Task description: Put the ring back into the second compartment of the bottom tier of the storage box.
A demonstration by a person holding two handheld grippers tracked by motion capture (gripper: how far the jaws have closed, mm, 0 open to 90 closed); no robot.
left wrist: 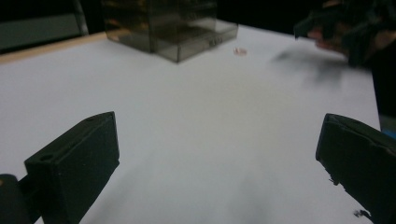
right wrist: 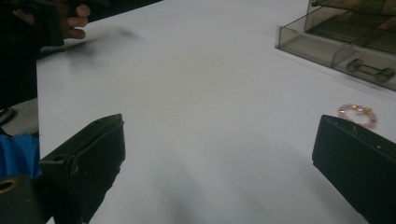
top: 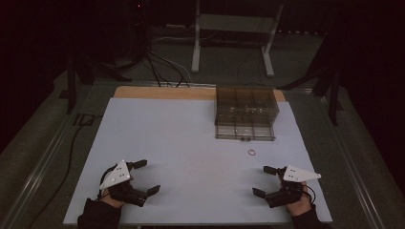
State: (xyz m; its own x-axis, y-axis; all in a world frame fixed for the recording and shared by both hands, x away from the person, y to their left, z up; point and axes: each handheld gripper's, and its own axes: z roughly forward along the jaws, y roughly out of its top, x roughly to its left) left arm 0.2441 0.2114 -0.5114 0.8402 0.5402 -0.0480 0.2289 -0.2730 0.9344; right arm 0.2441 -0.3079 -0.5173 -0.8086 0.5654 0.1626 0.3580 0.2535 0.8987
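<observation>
— Both hands low at the near edge of the white table (top: 181, 138). Left gripper (top: 143, 179) has its jaws spread wide with nothing between them; right gripper (top: 265, 181) the same, wide apart and empty.

— And the target, I'd say, is that little pink bead bracelet (top: 251, 152), lying flat on the table just in front of the smoky clear drawer box (top: 246, 112).

— Which hand gets it?

— The right, clearly nearer. The bracelet sits ahead of it and slightly toward the table's middle. In the right gripper view the bracelet (right wrist: 357, 114) peeks just past the tip of the right-side jaw, so it's off the gripper's centre line.

— And the left?

— Well apart. In the left gripper view the bracelet (left wrist: 240, 52) is a far speck beside the box (left wrist: 168, 28).

— Long axis?

— It's a ring, no real one. My guess: swing toward it, then straddle the rim.
</observation>
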